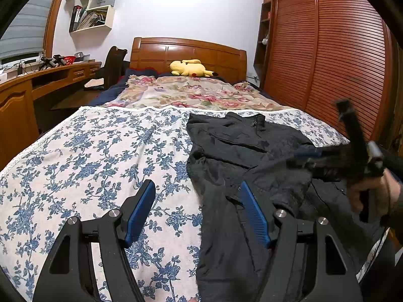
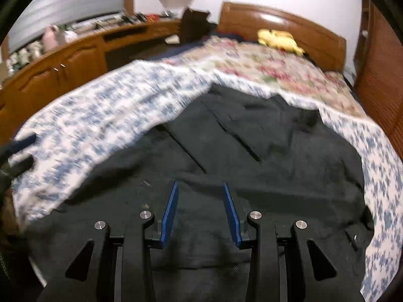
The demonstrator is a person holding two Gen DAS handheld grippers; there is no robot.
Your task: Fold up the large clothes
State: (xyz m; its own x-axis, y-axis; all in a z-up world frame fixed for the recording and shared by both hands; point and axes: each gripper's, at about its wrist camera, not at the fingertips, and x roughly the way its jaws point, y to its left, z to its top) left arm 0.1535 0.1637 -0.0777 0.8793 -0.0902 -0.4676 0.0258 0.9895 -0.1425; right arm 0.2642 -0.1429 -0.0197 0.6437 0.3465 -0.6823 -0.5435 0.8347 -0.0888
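So there's a big black jacket (image 1: 241, 151) spread out on the blue-flowered sheet (image 1: 100, 156), sitting toward the right side of the bed, collar end pointing at the wooden headboard (image 1: 189, 52). Parts of it are already lapped over each other.

The left gripper (image 1: 197, 201) has its blue pads wide apart, one over the sheet and one over the jacket's left edge, gripping nothing. The right gripper (image 2: 200, 193) hovers over the jacket's lower part with its pads also apart and nothing between them. In the left view it's just a blurry smear off to the right.

Container-wise: white box shelves (image 1: 94, 7) on the wall are stuffed with books and papers, and one cubby holds what looks like a white paper bag. There's a small red basket (image 1: 68, 60) on the desk (image 1: 50, 75), can't tell what's in it. A yellow plush toy (image 1: 190, 68) lies by the headboard on the pink floral blanket (image 1: 191, 93).

Any writing on the book spines is too small to read.
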